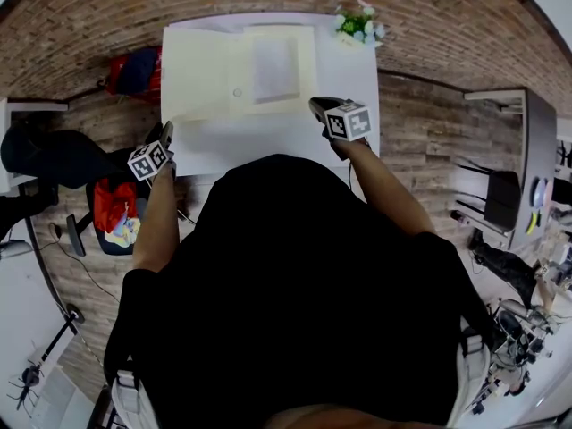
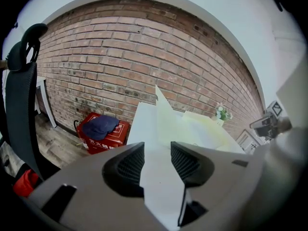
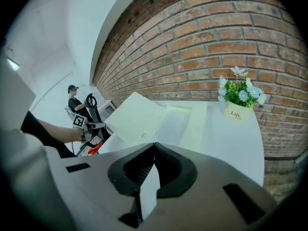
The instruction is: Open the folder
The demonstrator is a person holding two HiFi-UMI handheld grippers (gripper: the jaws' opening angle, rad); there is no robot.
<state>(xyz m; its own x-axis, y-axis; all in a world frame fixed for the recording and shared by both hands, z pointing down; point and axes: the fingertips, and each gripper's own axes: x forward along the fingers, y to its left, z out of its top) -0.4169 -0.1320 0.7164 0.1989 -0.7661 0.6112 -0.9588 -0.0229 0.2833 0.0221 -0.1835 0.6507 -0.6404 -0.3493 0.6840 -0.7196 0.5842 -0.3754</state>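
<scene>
A pale yellow folder (image 1: 206, 74) lies open on the white table (image 1: 268, 141), its cover swung out to the left and a sheet (image 1: 273, 65) showing inside. In the left gripper view the cover (image 2: 163, 119) stands tilted up, free of the jaws. My left gripper (image 1: 167, 130) is at the table's left edge, open (image 2: 157, 148), with only tabletop between its fingers. My right gripper (image 1: 315, 104) hovers by the folder's near right corner, shut (image 3: 154, 146) with nothing in it. From the right gripper view the cover (image 3: 137, 117) slopes up to the left.
A small pot of flowers (image 1: 359, 27) (image 3: 239, 102) stands at the table's far right corner against the brick wall. A red box with a dark blue cap (image 1: 134, 71) (image 2: 102, 129) sits on the floor to the left. A black chair (image 2: 21, 95) is near my left side.
</scene>
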